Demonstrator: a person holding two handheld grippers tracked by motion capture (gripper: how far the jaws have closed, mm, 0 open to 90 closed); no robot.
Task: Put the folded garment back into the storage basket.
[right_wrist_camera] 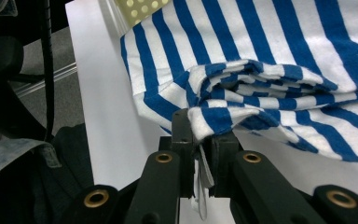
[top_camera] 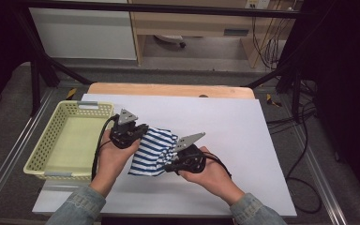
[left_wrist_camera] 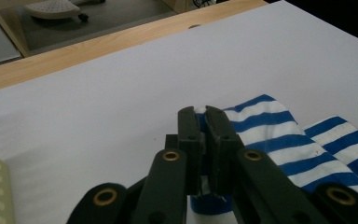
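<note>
Striped cloth (top_camera: 152, 152): blue-and-white knit, looks like a small garment or towel, bunched and hanging between the two tools over the white-covered table (top_camera: 243, 140), near its front-left part. Judging by the drape, it's light, limp and not fragile. It won't hold shape, so any unsupported part sags and folds on itself. The fabric looks grippy rather than slick; the slip risk comes mainly from thin edge bites.

Left hand-held gripper (left_wrist_camera: 204, 116): jaws pressed together on a top edge of the cloth, with blue fabric visible between the pads.
Right hand-held gripper (right_wrist_camera: 200, 133): jaws clamped on a folded, multi-layer bunch of the cloth. A white tag or hem hangs down between them.

Grip advice: take hems or corners, well apart, to keep it spread. A bunched bite like the right one holds securely but leaves the layers tangled.

Perforated pale-yellow basket (top_camera: 42, 150) sits just beside the cloth on the left edge of the table and has nothing in it. It's probably the drop target.
</note>
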